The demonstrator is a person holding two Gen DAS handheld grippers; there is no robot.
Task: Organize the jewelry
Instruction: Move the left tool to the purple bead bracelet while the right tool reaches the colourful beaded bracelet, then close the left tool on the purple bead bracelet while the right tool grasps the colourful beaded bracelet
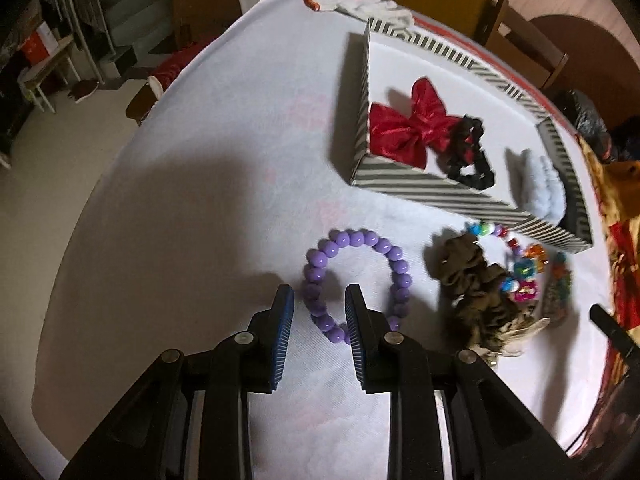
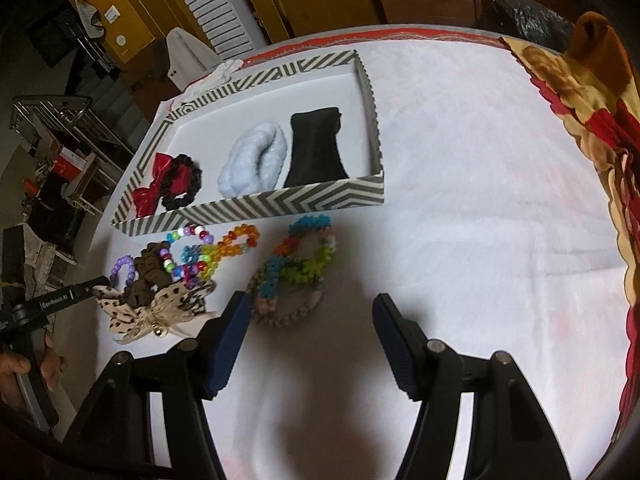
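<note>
A purple bead bracelet [image 1: 352, 276] lies on the white tablecloth. My left gripper [image 1: 320, 300] is open, its two fingers straddling the bracelet's near left arc. The striped tray [image 1: 440, 198] holds a red bow [image 1: 408, 124], a black scrunchie [image 1: 468, 156] and a pale blue scrunchie [image 1: 540, 188]. In the right wrist view the tray [image 2: 280, 204] also holds a black pouch [image 2: 316, 148]. My right gripper [image 2: 310, 304] is open and empty, just in front of a multicolour beaded piece [image 2: 296, 268].
A brown scrunchie [image 1: 472, 284], a colourful bead string [image 2: 216, 248] and a spotted cream bow [image 2: 156, 308] lie in a pile before the tray. A patterned cloth [image 2: 592, 120] covers the table's right edge. Chairs stand beyond the table.
</note>
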